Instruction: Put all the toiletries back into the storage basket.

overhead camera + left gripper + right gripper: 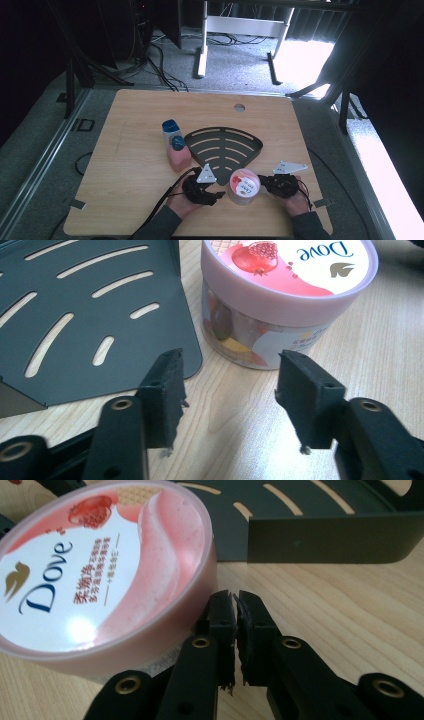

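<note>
A: Where's the jar sitting?

B: Upright on the table, near the front edge, between the two grippers and just beside the pointed corner of the black slotted tray. Its pink lid is on; through the clear wall the contents are only a blur of colour.

A: And the tray?

B: Nothing in it. The wood shows through the slots.

A: Left gripper?

B: Fingers spread, bare table between them, the jar just beyond their tips and not touched.

A: Right gripper?

B: Fingers pressed almost together, nothing between them, right beside the jar's wall.

A: Other containers?

B: A white bottle with a blue cap and a pink bottle, lying left of the tray.
</note>
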`<state>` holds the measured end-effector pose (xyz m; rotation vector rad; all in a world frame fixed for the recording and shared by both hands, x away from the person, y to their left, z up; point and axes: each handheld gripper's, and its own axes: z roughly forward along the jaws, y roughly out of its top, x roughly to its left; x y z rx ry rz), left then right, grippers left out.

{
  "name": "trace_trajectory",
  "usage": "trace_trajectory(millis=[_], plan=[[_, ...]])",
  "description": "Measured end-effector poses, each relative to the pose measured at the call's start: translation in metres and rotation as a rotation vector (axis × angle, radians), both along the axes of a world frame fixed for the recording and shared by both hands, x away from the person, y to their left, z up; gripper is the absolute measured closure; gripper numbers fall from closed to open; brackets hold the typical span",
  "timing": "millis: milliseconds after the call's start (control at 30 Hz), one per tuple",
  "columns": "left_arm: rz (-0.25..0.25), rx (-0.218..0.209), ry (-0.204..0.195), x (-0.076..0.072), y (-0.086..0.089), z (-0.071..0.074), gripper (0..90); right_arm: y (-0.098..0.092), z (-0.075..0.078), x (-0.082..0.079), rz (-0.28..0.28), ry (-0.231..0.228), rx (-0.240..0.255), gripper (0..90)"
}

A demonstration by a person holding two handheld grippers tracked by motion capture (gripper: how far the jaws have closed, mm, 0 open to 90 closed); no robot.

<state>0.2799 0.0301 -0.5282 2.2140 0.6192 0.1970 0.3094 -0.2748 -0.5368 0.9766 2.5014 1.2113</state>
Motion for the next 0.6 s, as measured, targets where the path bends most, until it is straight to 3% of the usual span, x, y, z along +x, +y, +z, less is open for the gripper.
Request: trace_trajectory(millis=[267,600], plan=[[-0.027,-0.008,0.011,-0.001,-0.004,-0.002,40.3,-0.003,-0.003,-0.001,0.017,0.009,-0.047,79.8],[-0.066,-0.024,0.019,0.003,-0.012,-0.001,38.0,-0.013,0.002,-0.005,0.072,-0.001,-0.043,68.5]])
